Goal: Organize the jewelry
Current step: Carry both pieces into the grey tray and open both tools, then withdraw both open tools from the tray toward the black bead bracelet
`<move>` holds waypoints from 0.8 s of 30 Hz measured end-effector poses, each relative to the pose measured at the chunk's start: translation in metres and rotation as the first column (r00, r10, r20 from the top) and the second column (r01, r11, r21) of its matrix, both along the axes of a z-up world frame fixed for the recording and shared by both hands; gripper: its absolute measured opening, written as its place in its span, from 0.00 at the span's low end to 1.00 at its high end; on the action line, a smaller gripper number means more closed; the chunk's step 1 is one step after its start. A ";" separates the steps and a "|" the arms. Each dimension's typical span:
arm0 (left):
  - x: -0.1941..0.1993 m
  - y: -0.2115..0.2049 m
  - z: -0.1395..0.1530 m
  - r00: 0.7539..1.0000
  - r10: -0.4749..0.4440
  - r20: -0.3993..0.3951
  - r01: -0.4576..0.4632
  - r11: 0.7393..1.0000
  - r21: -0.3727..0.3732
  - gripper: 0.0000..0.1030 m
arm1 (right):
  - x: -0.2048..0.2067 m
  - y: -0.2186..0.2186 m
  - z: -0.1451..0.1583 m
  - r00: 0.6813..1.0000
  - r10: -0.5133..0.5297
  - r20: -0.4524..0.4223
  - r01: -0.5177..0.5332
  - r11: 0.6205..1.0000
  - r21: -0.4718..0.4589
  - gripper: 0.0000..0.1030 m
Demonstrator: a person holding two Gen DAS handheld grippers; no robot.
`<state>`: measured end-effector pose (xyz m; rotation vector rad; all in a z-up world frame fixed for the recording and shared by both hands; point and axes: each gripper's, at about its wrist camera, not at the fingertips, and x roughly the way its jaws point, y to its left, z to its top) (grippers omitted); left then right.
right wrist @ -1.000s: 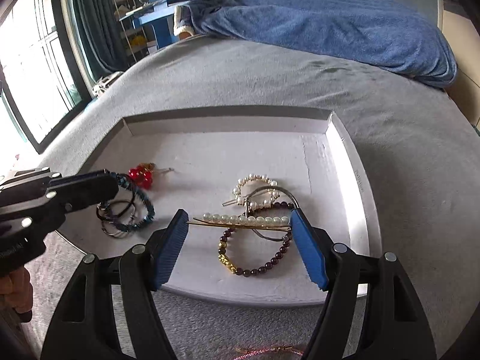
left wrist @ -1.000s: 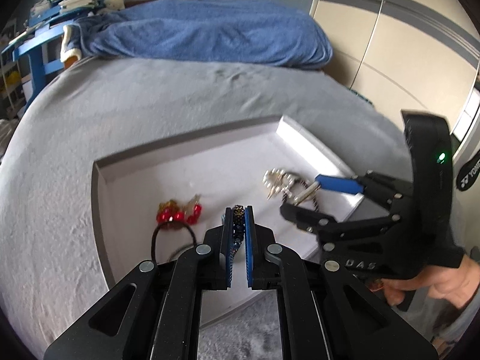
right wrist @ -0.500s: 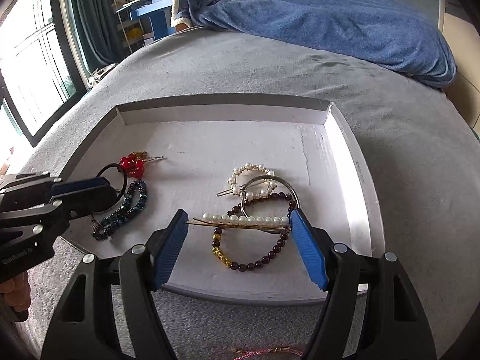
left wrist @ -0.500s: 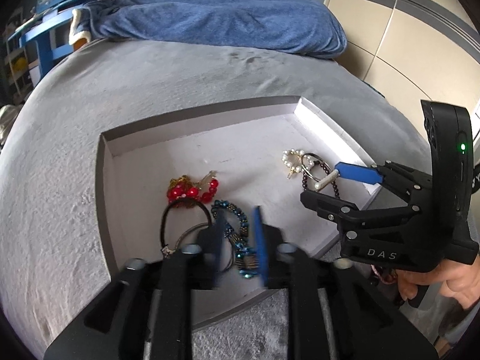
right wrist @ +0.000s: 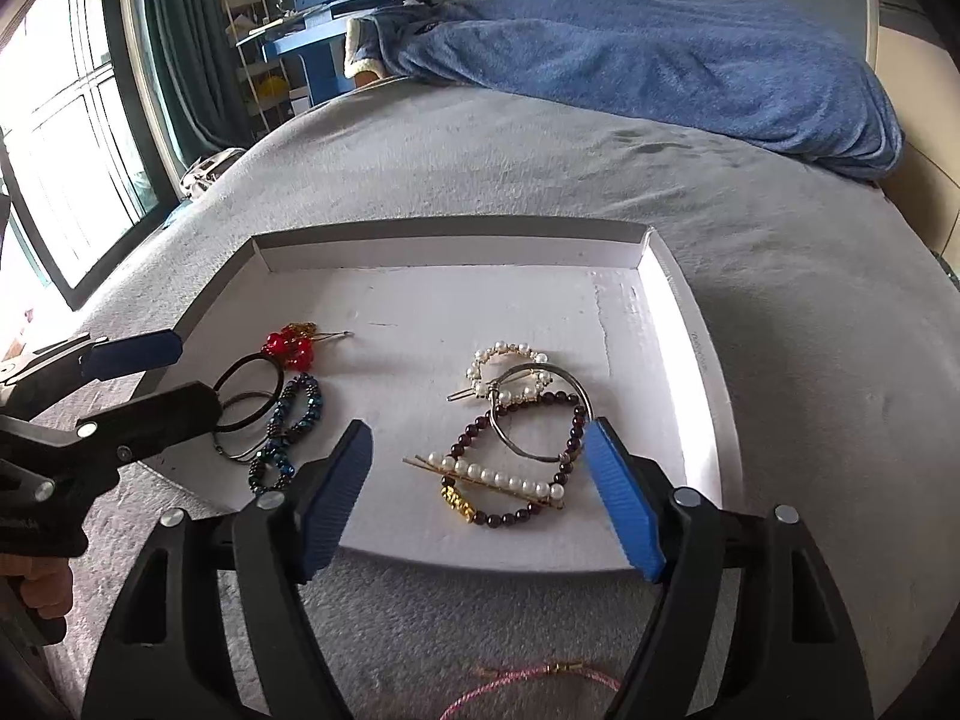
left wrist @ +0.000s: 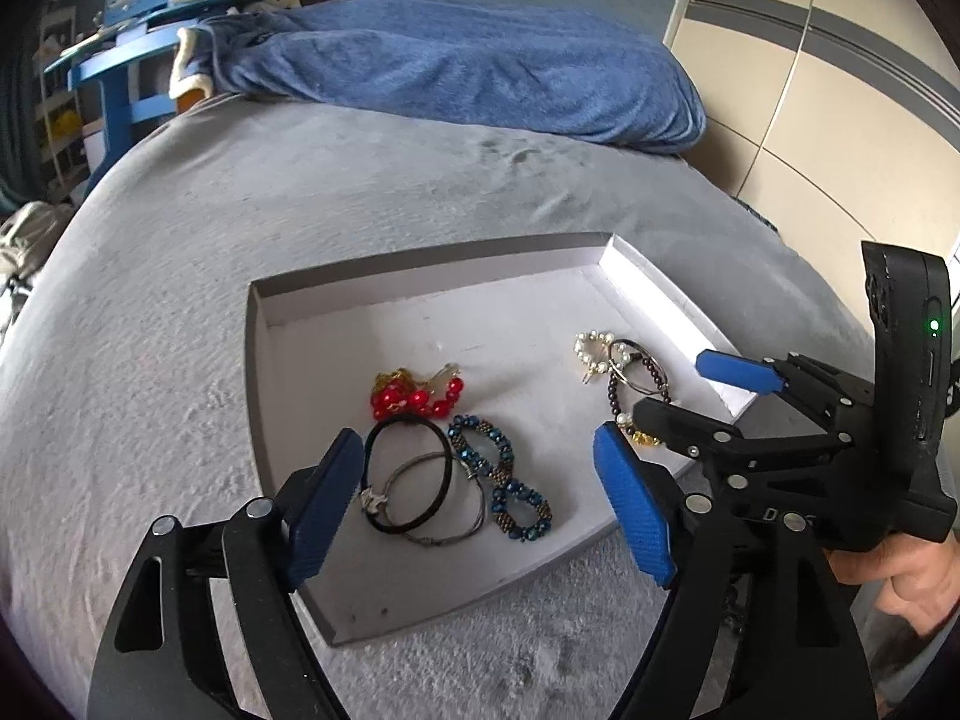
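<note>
Jewelry is being kept in 1 shallow white tray (right wrist: 690,324) that is lying on a grey bed cover (right wrist: 780,252), and it is lying in 2 loose groups well apart. At the right side, a dark garnet bead bracelet (right wrist: 570,438) is being overlapped by a thin metal ring (right wrist: 528,450), with a pearl hair clip (right wrist: 504,360) beyond it and a pearl bar pin (right wrist: 498,477) across it. At the left side, a black hair tie (left wrist: 408,474) is touching a blue beaded bracelet (left wrist: 498,474), with red beads (left wrist: 414,399) beyond them. A pink cord (right wrist: 528,681) is lying outside the tray.

The left gripper (left wrist: 480,504) has just been opening and is being held wide, with nothing pinched. The right gripper (right wrist: 480,498) has just been opening slightly and is being held wide over the garnet group, pressing on nothing.
</note>
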<state>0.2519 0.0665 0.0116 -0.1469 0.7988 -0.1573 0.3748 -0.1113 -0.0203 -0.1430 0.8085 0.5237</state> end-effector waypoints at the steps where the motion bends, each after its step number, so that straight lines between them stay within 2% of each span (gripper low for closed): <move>1: -0.002 0.001 0.000 1.000 0.003 0.001 -0.003 1.000 -0.003 0.79 | -0.001 0.000 0.001 1.000 -0.001 0.001 0.001 1.000 0.004 0.74; 16: -0.043 0.005 0.007 0.999 0.023 0.041 -0.023 1.000 -0.003 0.82 | -0.043 -0.022 0.018 0.999 -0.037 0.028 0.036 0.998 0.043 0.74; 24: -0.070 -0.008 0.009 0.998 -0.012 0.067 0.012 1.000 0.005 0.82 | -0.071 -0.041 0.029 0.997 -0.069 0.044 0.066 0.995 0.081 0.75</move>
